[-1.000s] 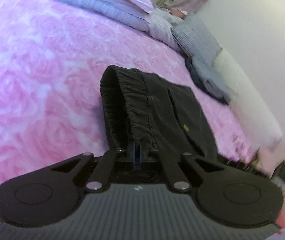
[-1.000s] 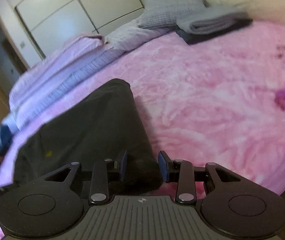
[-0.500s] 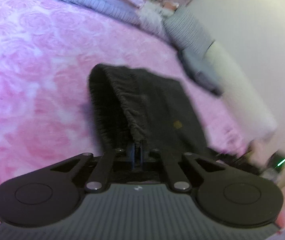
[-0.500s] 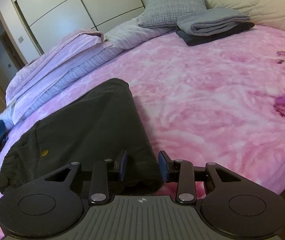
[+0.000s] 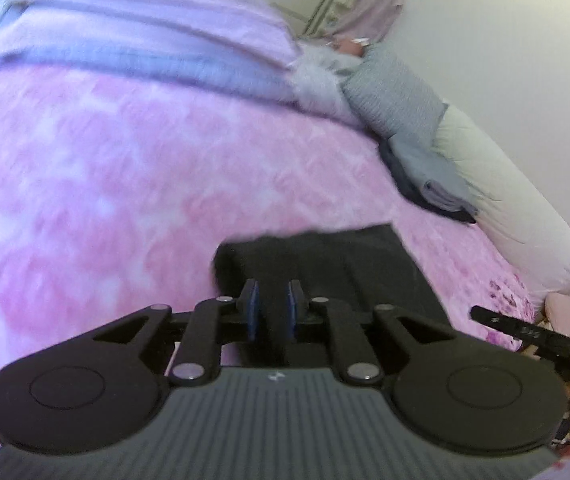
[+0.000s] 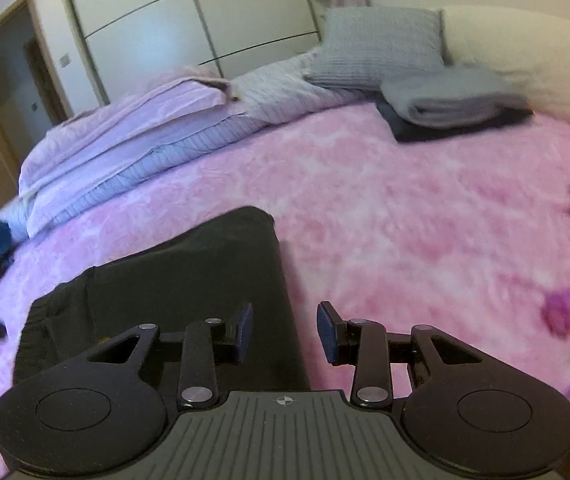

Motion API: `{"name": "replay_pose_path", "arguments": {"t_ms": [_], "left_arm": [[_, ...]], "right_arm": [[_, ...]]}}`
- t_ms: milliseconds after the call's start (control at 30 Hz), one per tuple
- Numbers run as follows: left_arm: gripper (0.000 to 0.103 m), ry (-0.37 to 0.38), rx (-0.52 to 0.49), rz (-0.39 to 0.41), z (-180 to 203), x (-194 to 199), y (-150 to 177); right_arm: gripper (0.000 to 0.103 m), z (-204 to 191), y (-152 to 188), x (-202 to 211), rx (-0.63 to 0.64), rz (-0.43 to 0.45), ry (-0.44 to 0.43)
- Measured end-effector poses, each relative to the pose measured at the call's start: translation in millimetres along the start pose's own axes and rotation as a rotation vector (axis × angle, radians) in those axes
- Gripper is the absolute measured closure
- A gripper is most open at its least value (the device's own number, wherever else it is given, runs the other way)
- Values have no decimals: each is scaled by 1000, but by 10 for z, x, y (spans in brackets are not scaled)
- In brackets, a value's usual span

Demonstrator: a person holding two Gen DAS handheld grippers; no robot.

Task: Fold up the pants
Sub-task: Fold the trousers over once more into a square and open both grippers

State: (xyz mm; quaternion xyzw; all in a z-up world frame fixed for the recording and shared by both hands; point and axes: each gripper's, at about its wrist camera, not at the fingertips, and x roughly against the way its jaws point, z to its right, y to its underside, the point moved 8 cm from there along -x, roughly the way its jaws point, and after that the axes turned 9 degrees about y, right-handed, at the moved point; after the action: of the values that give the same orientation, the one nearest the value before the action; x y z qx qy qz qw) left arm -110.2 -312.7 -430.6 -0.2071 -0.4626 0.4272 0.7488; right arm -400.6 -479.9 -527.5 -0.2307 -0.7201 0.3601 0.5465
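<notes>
The dark pants (image 5: 325, 256) lie folded flat on the pink flowered bedspread (image 5: 105, 200). My left gripper (image 5: 272, 306) is low over the near edge of the pants, its blue pads parted and open, with dark cloth showing beneath the gap. In the right wrist view the same pants (image 6: 189, 280) spread out to the left, their waistband at the far left. My right gripper (image 6: 285, 326) is open above the right edge of the pants, one finger over the cloth and the other over the bedspread (image 6: 425, 240).
A folded stack of grey and dark clothes (image 6: 453, 108) rests at the head of the bed by a grey pillow (image 6: 377, 48) and a cream bolster (image 6: 525, 52). A lilac duvet (image 6: 133, 140) is bunched along the far side. Wardrobe doors (image 6: 205, 20) stand behind.
My left gripper has let go of the gathered waistband and opened. The lifted pants have dropped flat on the bed. My right gripper stays open and has shifted a little.
</notes>
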Motion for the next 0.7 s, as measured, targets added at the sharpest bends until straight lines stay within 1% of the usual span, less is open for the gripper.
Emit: {"name": "replay_pose_path", "arguments": {"t_ms": [33, 67, 100, 133, 167, 200, 233, 300, 333, 367, 433, 500, 567, 600, 700], "left_arm": [[93, -17, -36, -4, 46, -78, -47], [94, -57, -95, -23, 96, -204, -84], [95, -87, -139, -46, 119, -314, -88], [98, -130, -179, -81, 126, -458, -72], [99, -167, -203, -109, 107, -571, -46], [99, -200, -229, -139, 90, -679, -12], [99, -232, -260, -176, 51, -806, 52], [99, -256, -277, -202, -36, -1010, 171], [99, -259, -285, -199, -101, -1051, 233], [99, -265, -295, -197, -108, -1069, 244], [100, -268, -306, -209, -97, -1061, 229], [99, -261, -300, -212, -86, -979, 183], [100, -267, -326, -183, 9, -763, 119], [100, -272, -334, -173, 62, -662, 109], [98, -219, -304, -160, 267, -331, 194]], "right_arm": [[70, -72, -53, -74, 24, 4, 1], [70, -139, -95, -154, 45, 6, 0], [70, -210, -132, -249, 68, 9, -1], [70, -280, -161, -355, 99, 16, 3], [70, -343, -173, -461, 130, 21, 11], [70, -412, -164, -611, 169, 9, 18], [70, -445, -95, -764, 200, -27, 22], [70, -492, 43, -1048, 273, -89, 65], [70, -520, 89, -1126, 318, -102, 87], [69, -537, 85, -1142, 338, -105, 96], [69, -516, 32, -1103, 330, -120, 81], [69, -404, -24, -962, 266, -110, 56], [69, -309, -58, -692, 205, -80, 39], [69, -270, -40, -498, 190, -54, 17], [69, -238, 79, -49, 191, -32, -8]]}}
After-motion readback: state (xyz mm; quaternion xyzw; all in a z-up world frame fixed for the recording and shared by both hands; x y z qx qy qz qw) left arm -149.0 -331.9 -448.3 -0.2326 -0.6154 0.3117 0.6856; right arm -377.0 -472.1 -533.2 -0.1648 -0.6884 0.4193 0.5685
